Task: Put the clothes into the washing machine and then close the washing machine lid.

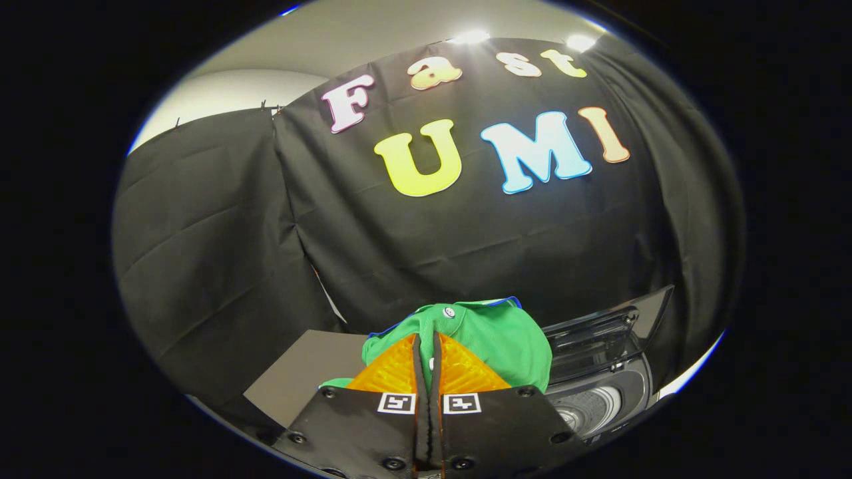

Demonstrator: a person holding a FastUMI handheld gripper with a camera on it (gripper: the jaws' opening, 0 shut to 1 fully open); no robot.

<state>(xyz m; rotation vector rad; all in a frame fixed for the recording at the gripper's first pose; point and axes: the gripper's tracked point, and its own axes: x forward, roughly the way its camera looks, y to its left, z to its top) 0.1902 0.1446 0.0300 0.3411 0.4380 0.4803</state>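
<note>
My gripper (426, 346) is shut on a green garment (499, 339) with a white button and a blue edge. The cloth bunches up over and around the fingers (393, 369) and hangs lifted in the air. To the right and lower stands the washing machine (599, 399), its drum opening showing pale and ribbed. Its dark lid (612, 326) stands raised behind the opening, tilted back toward the wall.
A flat brown-grey surface (299, 379) lies to the left of the fingers, below the garment. The black cloth wall (233, 253) rises close behind everything, with a pale ceiling and bright lamps (469, 36) above it.
</note>
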